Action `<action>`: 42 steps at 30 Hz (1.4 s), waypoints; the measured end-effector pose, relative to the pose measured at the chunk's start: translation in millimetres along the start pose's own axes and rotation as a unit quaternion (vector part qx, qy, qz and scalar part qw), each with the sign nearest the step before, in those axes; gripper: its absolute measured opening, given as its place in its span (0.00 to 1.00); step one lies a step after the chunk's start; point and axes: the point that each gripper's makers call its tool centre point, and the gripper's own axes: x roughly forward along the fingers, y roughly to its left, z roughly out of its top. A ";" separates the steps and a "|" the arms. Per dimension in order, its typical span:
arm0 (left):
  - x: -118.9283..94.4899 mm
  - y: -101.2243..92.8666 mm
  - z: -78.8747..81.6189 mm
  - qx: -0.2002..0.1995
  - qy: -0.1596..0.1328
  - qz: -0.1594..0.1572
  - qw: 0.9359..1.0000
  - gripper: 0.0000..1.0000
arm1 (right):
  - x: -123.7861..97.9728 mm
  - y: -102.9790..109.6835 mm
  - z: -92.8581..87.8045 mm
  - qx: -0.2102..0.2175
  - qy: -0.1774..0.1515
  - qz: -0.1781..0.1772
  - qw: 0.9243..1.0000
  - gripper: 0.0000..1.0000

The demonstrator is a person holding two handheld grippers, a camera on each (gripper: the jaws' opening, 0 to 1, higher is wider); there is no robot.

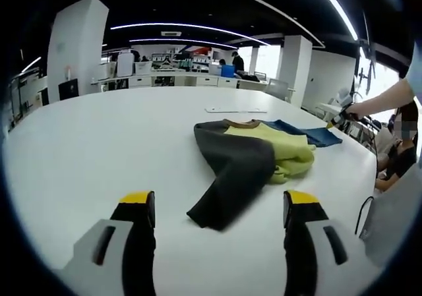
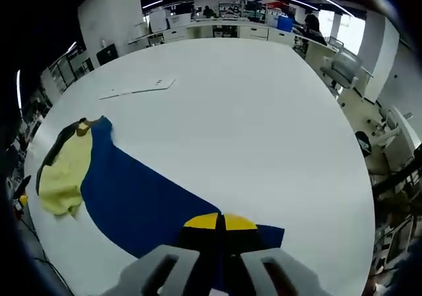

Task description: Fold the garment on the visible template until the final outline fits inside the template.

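Observation:
A garment lies on the white table (image 1: 99, 144), with a dark grey part (image 1: 234, 167), a yellow-green part (image 1: 287, 154) and a blue part (image 1: 310, 134). My left gripper (image 1: 217, 204) is open just short of the grey sleeve end, its jaws wide apart. In the right gripper view the blue fabric (image 2: 138, 190) stretches from the yellow-green bundle (image 2: 66, 167) to my right gripper (image 2: 221, 222), which is shut on its edge. The right gripper (image 1: 343, 116) also shows far right in the left gripper view, held by a person's arm. A flat white template sheet (image 2: 138, 87) (image 1: 235, 109) lies beyond the garment.
A person (image 1: 399, 154) sits at the table's right edge. Desks and pillars stand behind the table (image 1: 171, 78). Office chairs (image 2: 343, 65) stand past the table's far side. A wide bare stretch of tabletop (image 2: 250, 111) lies beside the garment.

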 end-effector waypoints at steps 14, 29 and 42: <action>1.1 -0.6 -4.3 0.001 0.009 -0.001 1.000 0.77 | 6.0 -13.2 15.3 -0.017 0.001 -0.007 1.000 0.00; 0.2 2.7 -9.8 -0.003 0.020 0.005 1.000 0.77 | 12.9 -28.1 8.1 -0.009 0.021 -0.027 0.999 0.00; -0.4 4.4 -9.5 -0.006 0.020 0.008 1.000 0.76 | 14.0 -26.0 -1.0 -0.010 0.034 -0.034 0.999 0.00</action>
